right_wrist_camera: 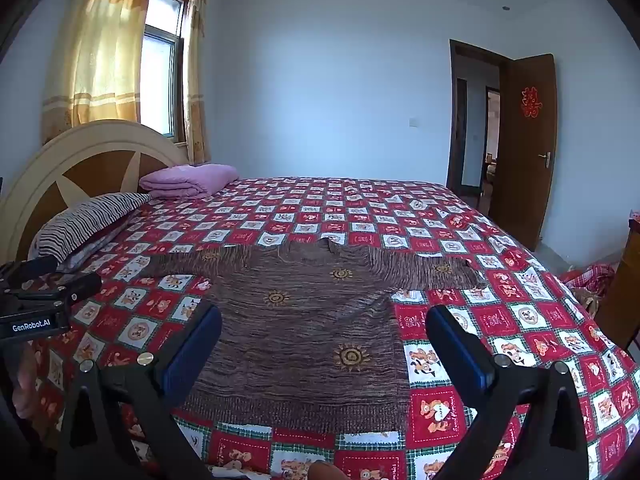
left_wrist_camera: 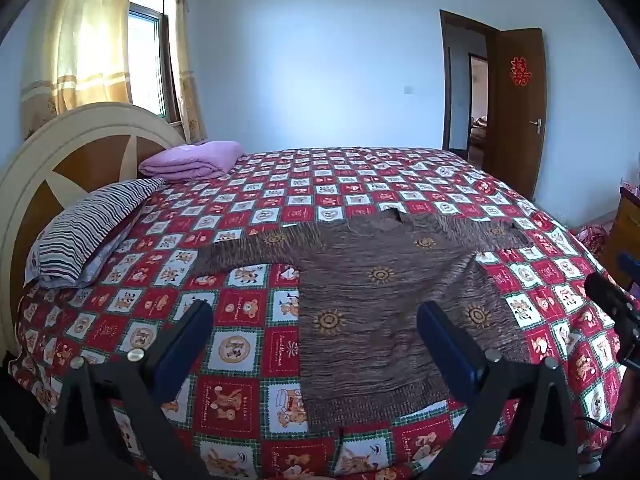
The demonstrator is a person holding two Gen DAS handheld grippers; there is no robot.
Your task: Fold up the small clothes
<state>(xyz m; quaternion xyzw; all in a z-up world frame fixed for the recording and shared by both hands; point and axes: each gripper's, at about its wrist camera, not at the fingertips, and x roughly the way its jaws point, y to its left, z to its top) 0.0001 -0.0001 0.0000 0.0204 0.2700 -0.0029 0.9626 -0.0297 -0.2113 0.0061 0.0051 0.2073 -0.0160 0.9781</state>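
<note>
folding has not begun, i'd say. left wrist view: brown knitted sweater with gold sun motifs lies flat, sleeves spread, on the red-and-white teddy-bear patchwork bedspread; left gripper hovers over its hem, jaws wide, holding nothing.

right wrist view: right gripper likewise gapes empty above the sweater. next probably calls for pinching a sleeve or side edge.

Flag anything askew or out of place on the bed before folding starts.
Nothing serious. The brown sweater lies flat with both sleeves spread. The bedspread is rumpled at its far right corner, and a red checked cloth lies crumpled on the floor beside the bed. Both grippers are open and hold nothing.
</note>
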